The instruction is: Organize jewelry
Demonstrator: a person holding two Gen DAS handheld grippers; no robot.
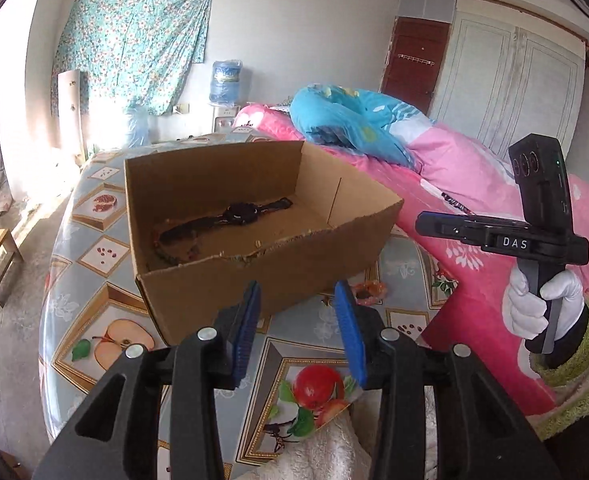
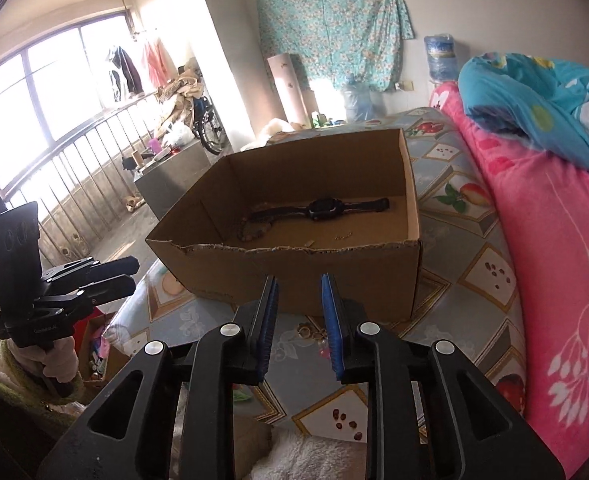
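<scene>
An open cardboard box (image 1: 254, 292) (image 2: 294, 276) stands on the fruit-patterned bed sheet (image 1: 106, 248). On its floor lie a black wristwatch (image 1: 240, 212) (image 2: 322, 207) and a beaded bracelet (image 1: 166, 250) (image 2: 250, 233), with a thin chain (image 2: 344, 236) near the front wall. Small rings and trinkets (image 2: 305, 331) lie on the sheet just in front of the box, and an orange piece (image 1: 370, 292) sits by its near right corner. My left gripper (image 1: 297, 296) (image 2: 132, 276) is open and empty before the box. My right gripper (image 2: 298, 286) is open too, empty, above the rings; a white-gloved hand (image 1: 534, 304) holds it.
A pink blanket (image 1: 474, 184) (image 2: 554, 240) and a blue quilt (image 1: 354, 120) are piled along the right. A white fluffy cloth (image 2: 294, 456) lies near me. The bed's edge drops to the floor on the left, where a grey cabinet (image 2: 170, 180) and a railing stand.
</scene>
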